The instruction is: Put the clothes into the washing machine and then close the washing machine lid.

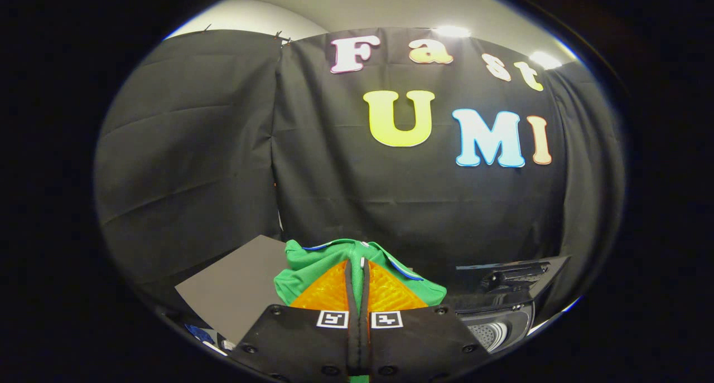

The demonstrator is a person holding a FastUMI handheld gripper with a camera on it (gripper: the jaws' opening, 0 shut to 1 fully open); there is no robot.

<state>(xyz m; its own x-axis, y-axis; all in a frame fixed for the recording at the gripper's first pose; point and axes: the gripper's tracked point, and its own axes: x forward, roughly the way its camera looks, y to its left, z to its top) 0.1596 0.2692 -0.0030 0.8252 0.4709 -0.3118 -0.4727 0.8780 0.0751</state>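
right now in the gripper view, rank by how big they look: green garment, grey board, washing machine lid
1. Grey board, largest showing area.
2. Green garment, pinched in the shut claw and partly hidden by its fingers, so it is a close call with the board.
3. Washing machine lid, smallest; it stands open.

Item count: one garment, one washing machine, one gripper.

One green garment [312,263] with blue trim is present, bunched between and around the gripper [357,268] fingers [329,291], of which there are two, pressed together on the cloth. Two square markers [332,319] sit on the gripper body, one per finger base. One washing machine [493,330] is visible beyond the fingers on the right, with one dark raised lid [513,274] and one drum opening. One grey flat panel [240,291] lies to the left. Two ceiling lights [452,32] are lit above the booth wall.
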